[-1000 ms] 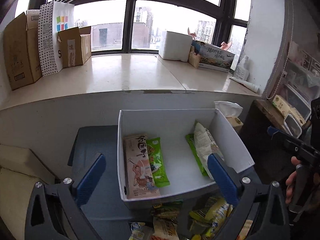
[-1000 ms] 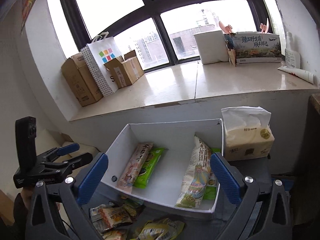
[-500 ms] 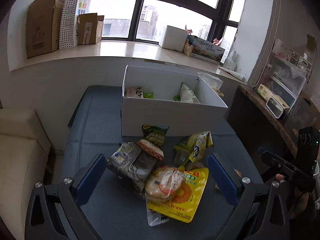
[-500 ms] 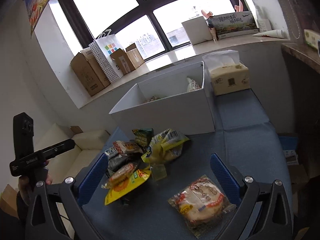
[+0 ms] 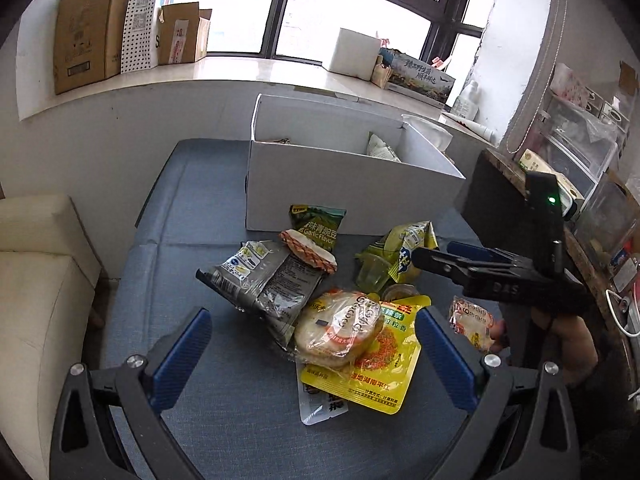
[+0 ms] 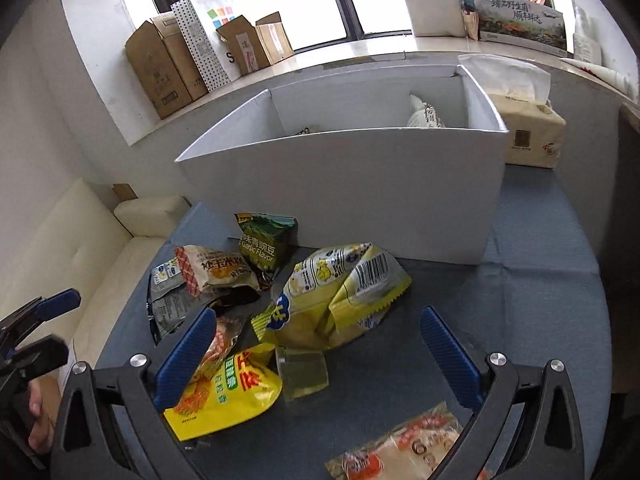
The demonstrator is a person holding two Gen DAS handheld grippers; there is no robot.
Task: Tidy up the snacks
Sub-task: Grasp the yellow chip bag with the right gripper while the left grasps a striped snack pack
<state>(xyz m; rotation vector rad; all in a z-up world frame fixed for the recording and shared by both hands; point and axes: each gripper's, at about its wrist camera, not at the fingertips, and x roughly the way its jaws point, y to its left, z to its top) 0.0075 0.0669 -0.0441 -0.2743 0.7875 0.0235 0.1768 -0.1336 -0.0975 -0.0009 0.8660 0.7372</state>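
Observation:
A pile of snack packs lies on the blue mat in front of a white box [image 5: 344, 192]. The pile holds a round bread pack [image 5: 340, 328], a yellow pouch [image 5: 372, 372], a grey bag [image 5: 268, 284], a green garlic pea bag [image 5: 318, 226] and a pale yellow bag [image 6: 336, 296]. My left gripper [image 5: 312, 356] is open, low over the bread pack. My right gripper [image 6: 316, 354] is open over the pale yellow bag and a small clear cup [image 6: 302, 372]. Another bread pack [image 6: 404, 448] lies under the right gripper. The box [image 6: 352, 184] holds a few snacks, mostly hidden.
A tissue pack [image 6: 528, 128] stands right of the box. A cream sofa [image 5: 36, 280] borders the mat on the left. A dark side table [image 5: 516, 200] with clutter is on the right. Cardboard boxes [image 5: 92, 28] sit on the window sill.
Both grippers have dropped from above the box and moved in low over the snack pile. Both stay open and empty.

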